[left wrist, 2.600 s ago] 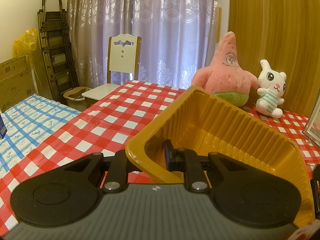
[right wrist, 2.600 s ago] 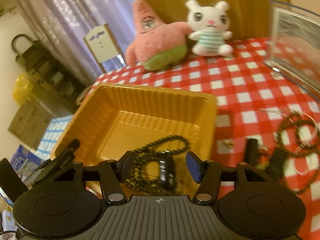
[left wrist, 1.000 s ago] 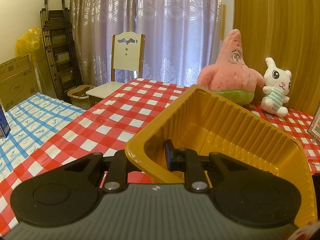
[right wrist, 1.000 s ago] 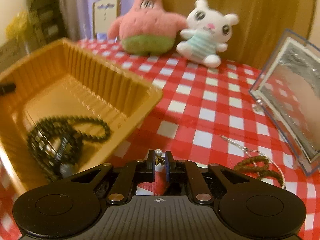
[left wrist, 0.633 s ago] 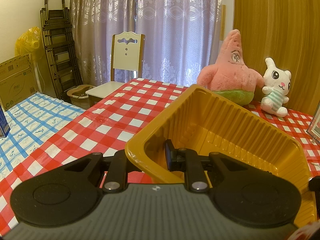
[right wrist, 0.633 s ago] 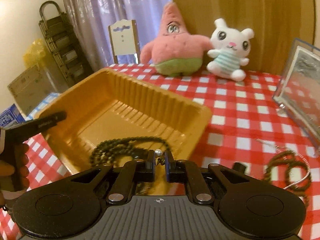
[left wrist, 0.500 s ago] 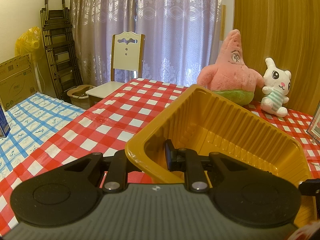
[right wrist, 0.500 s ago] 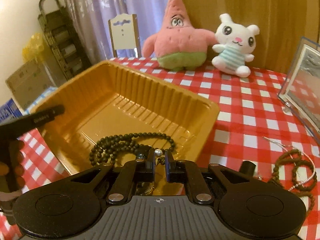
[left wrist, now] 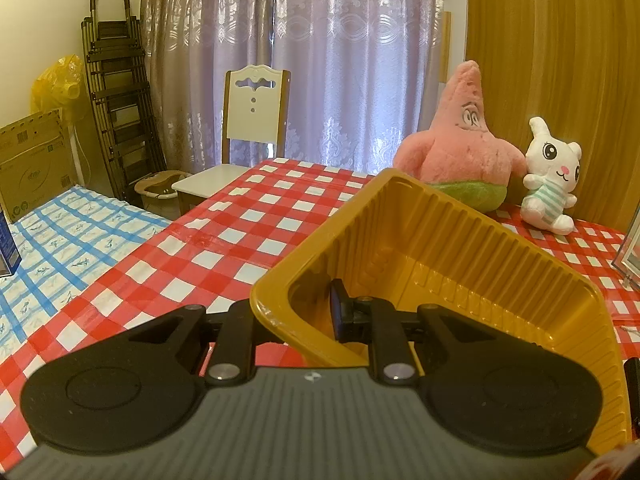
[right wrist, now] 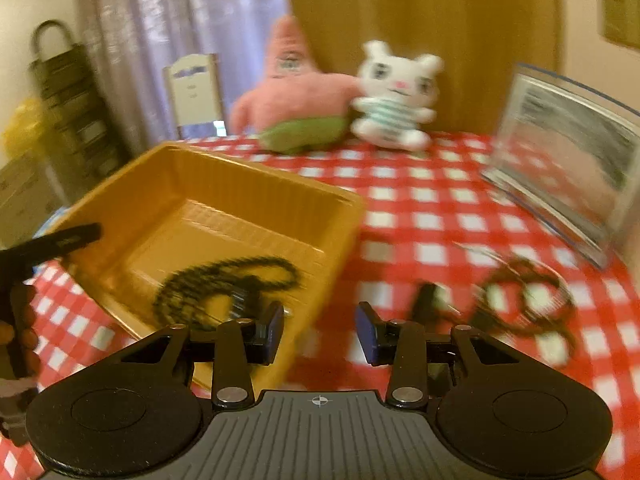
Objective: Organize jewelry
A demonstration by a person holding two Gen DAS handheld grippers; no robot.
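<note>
The bench (right wrist: 432,216) wears a red-and-white checked cloth, with a blue checked cloth (left wrist: 72,236) on the surface beside it. On it lie a yellow tray (right wrist: 224,184), a pink star plush (right wrist: 296,104) touching a white bunny plush (right wrist: 396,100) at the far edge, and a clear frame (right wrist: 568,152) standing on the right. Near the frame, blurred brown beads (right wrist: 524,300) and a small dark piece (right wrist: 426,304) rest on the cloth beside the tray.
</note>
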